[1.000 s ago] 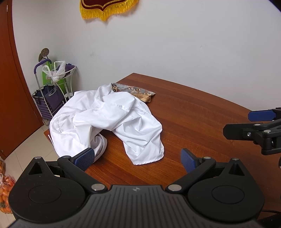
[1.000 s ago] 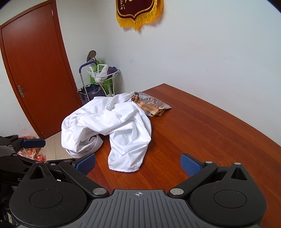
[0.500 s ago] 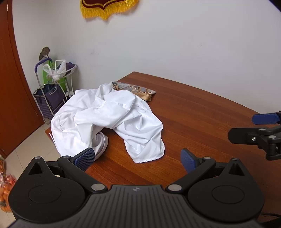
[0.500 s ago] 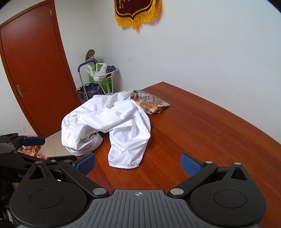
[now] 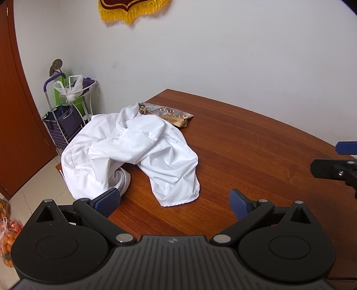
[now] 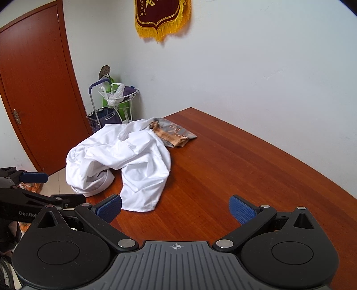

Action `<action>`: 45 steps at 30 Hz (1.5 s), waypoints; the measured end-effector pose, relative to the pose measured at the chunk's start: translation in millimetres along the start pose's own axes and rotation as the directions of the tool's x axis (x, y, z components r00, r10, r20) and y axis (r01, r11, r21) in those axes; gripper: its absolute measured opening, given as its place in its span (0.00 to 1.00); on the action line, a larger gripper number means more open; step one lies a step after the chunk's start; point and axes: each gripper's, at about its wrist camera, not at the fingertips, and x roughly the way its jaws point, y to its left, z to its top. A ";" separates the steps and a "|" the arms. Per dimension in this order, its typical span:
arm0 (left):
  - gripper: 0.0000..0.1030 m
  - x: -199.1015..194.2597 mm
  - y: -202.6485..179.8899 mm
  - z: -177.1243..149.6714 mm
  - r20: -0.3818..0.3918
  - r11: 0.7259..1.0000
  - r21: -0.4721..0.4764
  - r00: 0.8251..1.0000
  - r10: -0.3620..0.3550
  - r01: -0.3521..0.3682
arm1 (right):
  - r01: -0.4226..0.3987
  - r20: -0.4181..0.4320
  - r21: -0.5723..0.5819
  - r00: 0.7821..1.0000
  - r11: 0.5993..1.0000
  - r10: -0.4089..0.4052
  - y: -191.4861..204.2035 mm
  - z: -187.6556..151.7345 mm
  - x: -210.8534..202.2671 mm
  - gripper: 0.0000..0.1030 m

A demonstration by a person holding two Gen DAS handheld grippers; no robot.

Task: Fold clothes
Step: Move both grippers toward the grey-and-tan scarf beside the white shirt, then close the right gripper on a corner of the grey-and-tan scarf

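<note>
A crumpled white shirt (image 5: 136,151) lies on the left part of the wooden table (image 5: 256,156), partly hanging over the left edge; it also shows in the right wrist view (image 6: 125,160). A folded brown-grey patterned cloth (image 5: 169,113) lies behind it, also seen in the right wrist view (image 6: 174,133). My left gripper (image 5: 174,201) is open and empty, just short of the shirt's near hem. My right gripper (image 6: 176,209) is open and empty, above the table to the right of the shirt.
A shopping trolley (image 5: 62,125) and a wire stand with bags (image 5: 75,89) stand in the corner left of the table. A red-brown door (image 6: 33,89) is at left. A bag of oranges (image 5: 9,236) sits on the floor. A fringed banner (image 6: 162,17) hangs on the wall.
Both grippers have drifted slightly; the right gripper has moved further right in the left wrist view. The shirt has not moved.
</note>
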 end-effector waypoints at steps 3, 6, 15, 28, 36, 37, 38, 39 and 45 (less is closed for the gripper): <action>1.00 0.9 -2.9 5.6 0.002 1.000 -0.010 1.000 0.006 -0.006 | 0.004 0.001 0.009 1.000 1.000 -0.004 -11.4 -2.0 -2.5 1.00; 1.00 7.6 0.5 12.7 0.006 1.000 -0.028 1.000 0.005 -0.005 | 0.023 0.003 0.019 1.000 1.000 -0.023 -20.9 -1.0 1.0 1.00; 1.00 69.0 41.9 58.4 0.021 0.999 0.020 0.999 -0.044 0.044 | 0.097 -0.007 0.059 0.995 0.994 -0.097 -32.6 17.4 39.3 1.00; 1.00 177.0 118.5 131.5 0.033 0.982 0.135 0.990 -0.137 0.132 | 0.162 -0.005 0.101 0.987 0.982 -0.162 -3.7 85.5 194.9 1.00; 1.00 218.8 156.4 148.5 0.012 0.972 0.152 0.983 -0.183 0.179 | 0.151 -0.046 0.034 0.988 0.988 -0.150 16.7 112.9 303.4 0.99; 1.00 221.8 160.7 149.4 0.014 0.971 0.150 0.981 -0.191 0.187 | 0.147 -0.053 0.024 0.988 0.989 -0.146 19.2 116.3 315.7 0.99; 1.00 223.7 163.6 149.2 0.014 0.970 0.148 0.980 -0.196 0.192 | 0.143 -0.060 0.014 0.988 0.990 -0.142 21.7 119.7 328.1 0.99; 1.00 226.1 166.6 149.5 0.012 0.970 0.148 0.980 -0.197 0.193 | 0.139 -0.066 0.004 0.988 0.990 -0.138 24.0 122.8 340.1 0.99; 1.00 233.8 179.3 147.9 -0.003 0.969 0.156 0.981 -0.195 0.193 | 0.105 -0.089 -0.060 0.990 0.993 -0.111 30.5 133.8 397.4 0.89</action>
